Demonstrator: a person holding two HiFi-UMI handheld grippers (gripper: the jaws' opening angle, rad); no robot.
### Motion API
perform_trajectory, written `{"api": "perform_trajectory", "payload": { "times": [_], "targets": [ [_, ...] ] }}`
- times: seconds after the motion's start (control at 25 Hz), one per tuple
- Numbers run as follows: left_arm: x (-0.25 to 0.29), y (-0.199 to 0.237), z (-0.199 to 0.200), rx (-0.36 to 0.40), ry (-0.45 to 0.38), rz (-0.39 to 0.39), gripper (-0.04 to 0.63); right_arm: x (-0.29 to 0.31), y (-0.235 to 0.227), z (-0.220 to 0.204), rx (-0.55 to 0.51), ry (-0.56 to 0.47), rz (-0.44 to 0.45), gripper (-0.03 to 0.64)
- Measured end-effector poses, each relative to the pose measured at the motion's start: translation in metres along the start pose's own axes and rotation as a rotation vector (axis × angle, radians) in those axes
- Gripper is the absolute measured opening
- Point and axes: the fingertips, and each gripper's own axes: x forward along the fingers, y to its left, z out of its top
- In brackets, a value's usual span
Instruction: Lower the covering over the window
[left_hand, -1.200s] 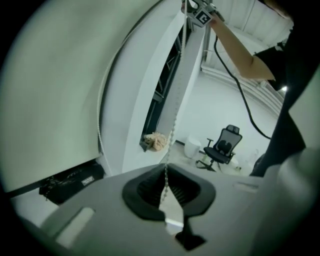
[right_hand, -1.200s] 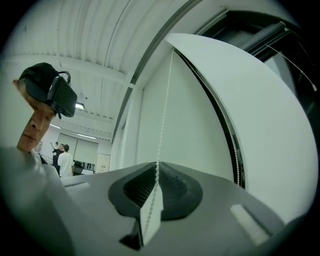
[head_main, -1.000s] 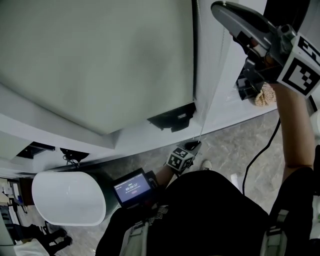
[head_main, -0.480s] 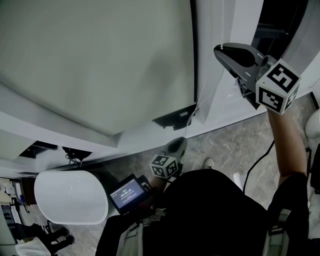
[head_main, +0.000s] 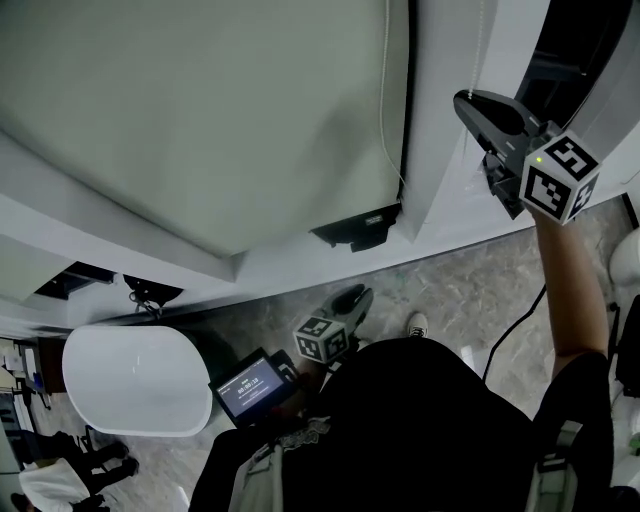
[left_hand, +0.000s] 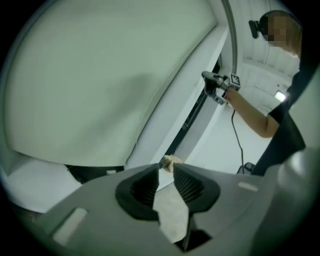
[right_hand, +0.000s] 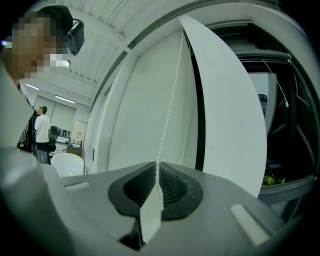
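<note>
One roller blind (head_main: 200, 110), one bead chain (right_hand: 166, 118) pinched in right gripper (right_hand: 156, 164), jaws just eased a bit, left gripper (left_hand: 166, 169) just opened up, nothing held

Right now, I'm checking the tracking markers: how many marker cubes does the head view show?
2. One marker cube is raised at the right, beside the white window frame; the other sits low at centre, just above the person's dark shirt. No more show.
</note>
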Motion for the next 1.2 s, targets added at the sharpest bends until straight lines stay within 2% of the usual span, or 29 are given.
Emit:
{"api": "perform_trajectory", "payload": {
  "times": [0.08,0.12,0.2,0.36,0.48,0.6,0.72,0.8,1.0,1.2],
  "targets": [
    [-0.002,-0.013,0.017,0.005,-0.034,-0.036,0.089,0.000,-0.001,-0.014,0.010,0.001,-0.015,0.031],
    [-0.003,-0.019,0.024,0.006,-0.049,-0.055,0.087,-0.003,-0.001,-0.027,0.016,0.014,-0.034,0.057],
    [-0.008,-0.027,0.035,-0.004,-0.088,-0.078,0.087,-0.016,0.002,-0.061,0.061,0.033,-0.082,0.061],
    [-0.034,-0.025,0.054,0.003,-0.158,-0.056,0.077,-0.029,0.028,-0.140,0.263,0.033,-0.139,0.038],
    [-0.054,-0.024,0.050,0.007,-0.170,-0.031,0.066,-0.037,0.075,-0.210,0.475,0.070,-0.138,0.021],
    [-0.069,-0.020,0.033,-0.022,-0.156,-0.003,0.057,-0.041,0.152,-0.261,0.613,0.133,-0.041,0.012],
    [-0.076,-0.024,0.020,-0.038,-0.150,0.015,0.055,-0.045,0.220,-0.286,0.631,0.212,0.094,0.012],
    [-0.080,-0.036,0.014,-0.018,-0.155,0.024,0.055,-0.053,0.249,-0.291,0.631,0.235,0.171,0.012],
    [-0.097,-0.071,-0.005,0.033,-0.167,0.077,0.044,-0.086,0.286,-0.287,0.666,0.220,0.288,0.012],
    [-0.106,-0.125,-0.042,-0.006,-0.191,0.116,0.043,-0.153,0.315,-0.291,0.669,0.240,0.358,0.012]
  ]
}}
